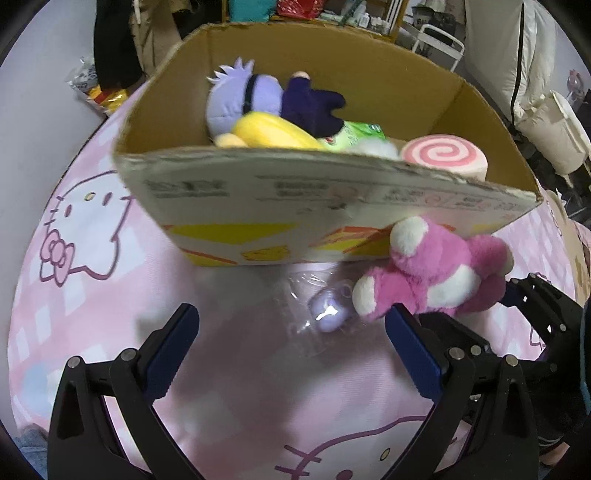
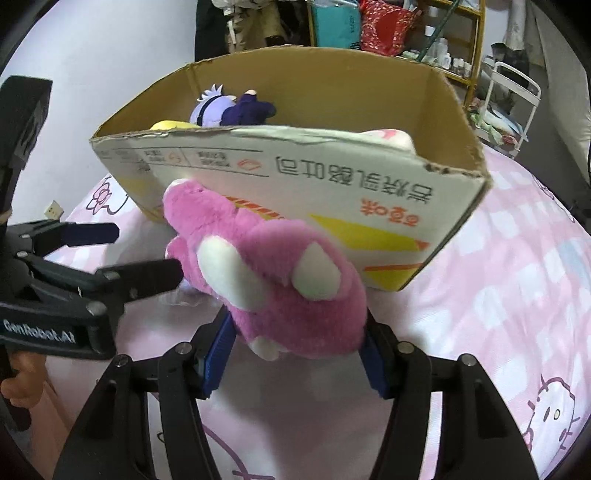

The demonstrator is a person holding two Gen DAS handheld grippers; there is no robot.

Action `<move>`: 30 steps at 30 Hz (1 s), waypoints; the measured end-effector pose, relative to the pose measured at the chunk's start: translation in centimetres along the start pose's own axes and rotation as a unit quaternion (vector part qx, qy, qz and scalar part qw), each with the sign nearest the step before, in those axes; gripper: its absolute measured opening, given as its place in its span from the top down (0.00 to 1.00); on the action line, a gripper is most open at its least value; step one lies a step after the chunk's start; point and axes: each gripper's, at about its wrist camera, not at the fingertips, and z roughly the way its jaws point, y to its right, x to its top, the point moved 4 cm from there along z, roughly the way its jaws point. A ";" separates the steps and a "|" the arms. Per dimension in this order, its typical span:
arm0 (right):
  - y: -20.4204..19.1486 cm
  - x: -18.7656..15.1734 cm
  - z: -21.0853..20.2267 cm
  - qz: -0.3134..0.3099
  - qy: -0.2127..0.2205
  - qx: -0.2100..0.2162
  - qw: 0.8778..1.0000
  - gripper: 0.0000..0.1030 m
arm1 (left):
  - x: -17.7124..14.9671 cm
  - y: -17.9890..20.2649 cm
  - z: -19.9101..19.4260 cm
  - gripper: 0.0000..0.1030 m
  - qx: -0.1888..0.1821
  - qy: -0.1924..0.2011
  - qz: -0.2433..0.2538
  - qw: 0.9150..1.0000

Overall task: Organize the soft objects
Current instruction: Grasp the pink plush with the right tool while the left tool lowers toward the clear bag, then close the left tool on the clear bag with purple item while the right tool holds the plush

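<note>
A cardboard box (image 1: 258, 192) stands on the pink bed; it also shows in the right wrist view (image 2: 332, 173). Inside lie a purple-haired doll (image 1: 251, 99), a yellow plush (image 1: 269, 134), a green packet (image 1: 354, 134) and a pink swirl roll cushion (image 1: 443, 155). My right gripper (image 2: 295, 354) is shut on a pink and white plush bear (image 2: 273, 273), held against the box's near wall; the bear also shows in the left wrist view (image 1: 436, 273). My left gripper (image 1: 291, 332) is open and empty, over a small lilac toy in clear wrap (image 1: 328, 310) on the bed.
The bed has a pink cartoon-cat sheet (image 1: 85, 229). A white wall (image 2: 92, 74) is at the left. Shelves with bottles and bags (image 2: 399, 29) and a white rack (image 2: 513, 96) stand behind the box. Snack packets (image 1: 99, 92) lie at the bed's far left.
</note>
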 end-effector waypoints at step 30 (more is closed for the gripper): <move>2.6 -1.2 -0.7 0.041 -0.031 -0.035 0.998 0.37 | 1.2 1.7 4.6 0.07 -0.009 -0.014 -0.002 1.000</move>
